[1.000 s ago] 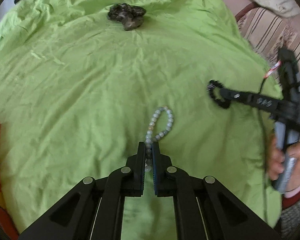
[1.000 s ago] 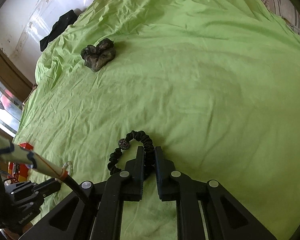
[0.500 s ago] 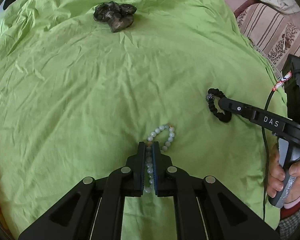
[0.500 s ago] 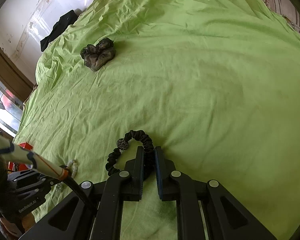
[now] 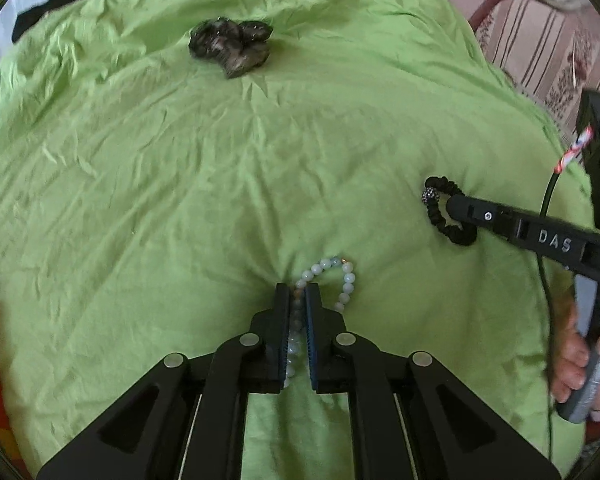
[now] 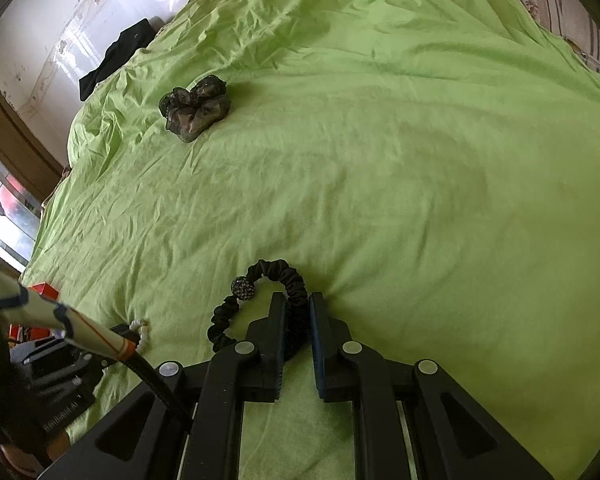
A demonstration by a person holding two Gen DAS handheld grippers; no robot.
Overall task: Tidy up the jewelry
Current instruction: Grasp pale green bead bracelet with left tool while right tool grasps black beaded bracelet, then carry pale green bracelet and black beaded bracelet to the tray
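A pale green bead bracelet (image 5: 342, 278) lies on the green sheet (image 5: 180, 180), and my left gripper (image 5: 298, 294) is shut on one side of its loop. To the right a black fabric hair band with a sparkly bead (image 5: 440, 204) rests on the sheet, pinched by my right gripper (image 5: 454, 204). In the right wrist view the same black band (image 6: 260, 284) runs between the shut fingers of the right gripper (image 6: 298, 300). The left gripper (image 6: 132, 334) and a few pale beads (image 6: 140, 326) show at the lower left there.
A dark camouflage scrunchie (image 5: 230, 44) lies far up the sheet, also seen as the scrunchie (image 6: 194, 106) in the right wrist view. A black garment (image 6: 116, 60) sits at the bed's far edge. Striped upholstery (image 5: 540, 48) borders the right side. A hand (image 5: 580, 364) grips the right handle.
The left gripper has moved down toward the sheet with the bead bracelet, whose loop now lies bunched and shorter ahead of the fingers. The right gripper and black band stayed put.
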